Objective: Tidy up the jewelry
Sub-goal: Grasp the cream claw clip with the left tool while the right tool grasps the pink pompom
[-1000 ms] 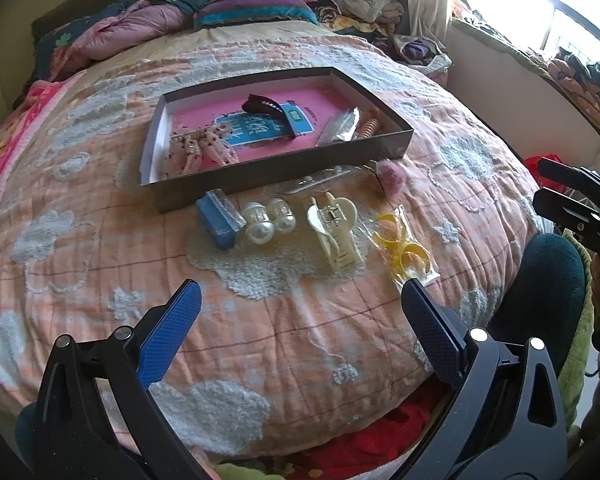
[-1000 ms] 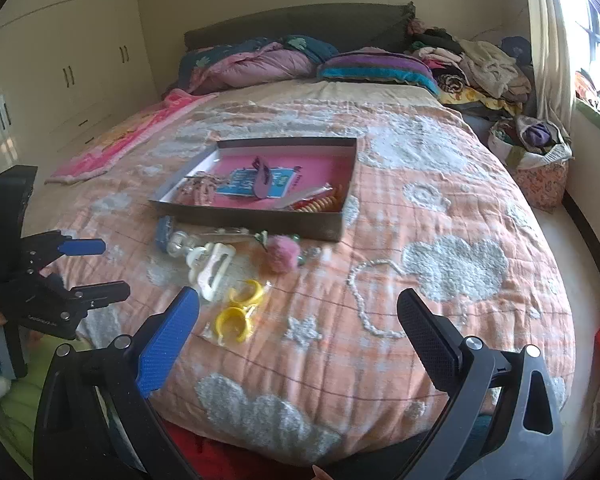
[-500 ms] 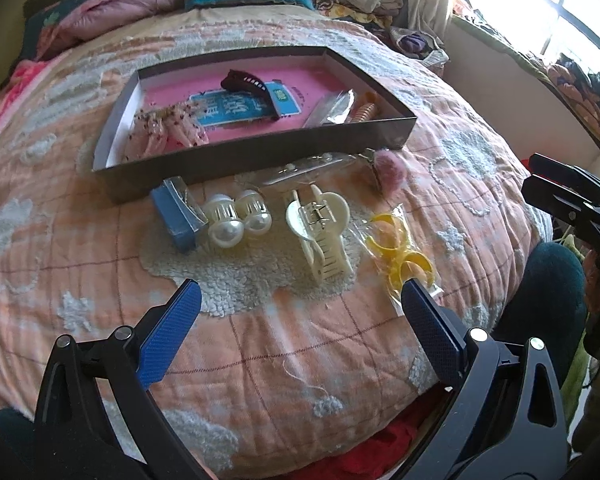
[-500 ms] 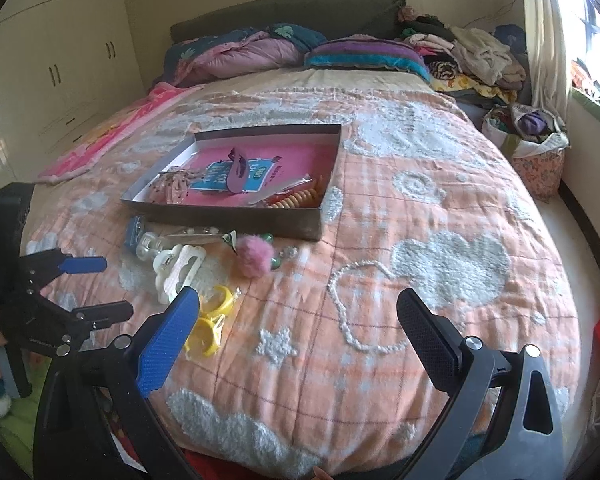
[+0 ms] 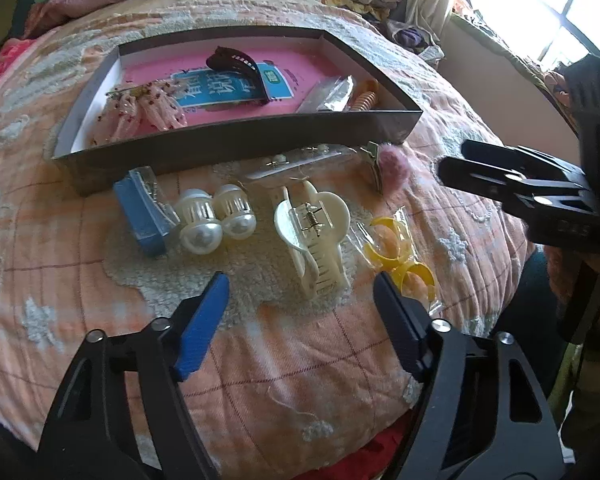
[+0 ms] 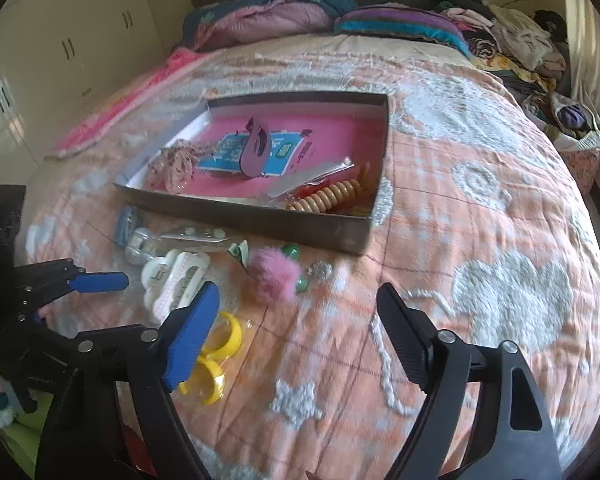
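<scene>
1. Left wrist view: the left gripper (image 5: 300,292) hangs wide open over the bed (image 5: 80,264), holding nothing; 1 finger has a blue ribbed pad, the other a black one.
2. Just ahead of it lies a cream plastic claw clip (image 5: 314,236) with a metal spring, its long axis running away from the camera and its teeth pointing toward the gripper.
3. To its left sit 2 pearl-capped white pieces (image 5: 216,220) touching each other, then a blue rectangular pack (image 5: 144,216).
4. To its right lie yellow plastic rings (image 5: 400,256) in a clear bag; farther back is a fluffy pink pompom (image 5: 394,166).
5. A shallow dark-walled tray (image 5: 236,148) with a pink floor stands behind them, long axis across the view, holding a dark curved hair clip (image 5: 236,62) and a coiled amber piece (image 5: 366,98).
6. Right wrist view: the right gripper (image 6: 298,308) is spread wide and empty above the quilted peach bedspread with fuzzy white shapes.
7. The yellow rings (image 6: 216,356) lie partly behind its blue pad, near the claw clip (image 6: 176,280) and pompom (image 6: 274,276).
8. The tray (image 6: 260,218) lies beyond, and the left gripper (image 6: 96,282) shows at the left edge.
</scene>
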Demonstrator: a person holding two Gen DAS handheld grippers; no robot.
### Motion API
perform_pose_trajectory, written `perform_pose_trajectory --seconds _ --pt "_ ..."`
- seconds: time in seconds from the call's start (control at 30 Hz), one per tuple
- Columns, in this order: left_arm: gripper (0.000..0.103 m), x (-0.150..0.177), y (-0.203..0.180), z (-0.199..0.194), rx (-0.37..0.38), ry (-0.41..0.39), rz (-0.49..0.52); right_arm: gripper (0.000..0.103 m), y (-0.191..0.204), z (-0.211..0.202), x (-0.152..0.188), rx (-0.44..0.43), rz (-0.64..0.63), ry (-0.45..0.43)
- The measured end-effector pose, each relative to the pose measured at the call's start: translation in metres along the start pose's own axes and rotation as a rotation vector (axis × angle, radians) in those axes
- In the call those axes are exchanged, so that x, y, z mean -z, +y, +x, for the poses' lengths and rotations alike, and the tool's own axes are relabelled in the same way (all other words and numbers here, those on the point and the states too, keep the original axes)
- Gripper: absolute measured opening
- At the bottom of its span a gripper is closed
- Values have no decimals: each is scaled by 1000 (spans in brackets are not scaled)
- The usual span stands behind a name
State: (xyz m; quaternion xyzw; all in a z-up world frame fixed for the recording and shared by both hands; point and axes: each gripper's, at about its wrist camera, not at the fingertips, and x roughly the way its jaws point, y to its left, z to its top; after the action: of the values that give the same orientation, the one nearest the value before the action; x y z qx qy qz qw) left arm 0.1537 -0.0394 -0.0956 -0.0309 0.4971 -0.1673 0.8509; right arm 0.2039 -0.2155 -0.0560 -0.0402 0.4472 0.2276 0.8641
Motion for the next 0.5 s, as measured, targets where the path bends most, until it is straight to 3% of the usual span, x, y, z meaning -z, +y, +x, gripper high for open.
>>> perform_pose_trajectory --seconds 0.23,0.33,0.5 --pt "55 -4 -1 4 21 8 -1 70 12 28 -11 -48 -56 59" --pt "54 -5 -3 7 27 13 5 61 13 42 -11 -54 -68 87" --pt "54 -7 -4 14 30 22 3 37 9 59 -11 -60 -44 104"
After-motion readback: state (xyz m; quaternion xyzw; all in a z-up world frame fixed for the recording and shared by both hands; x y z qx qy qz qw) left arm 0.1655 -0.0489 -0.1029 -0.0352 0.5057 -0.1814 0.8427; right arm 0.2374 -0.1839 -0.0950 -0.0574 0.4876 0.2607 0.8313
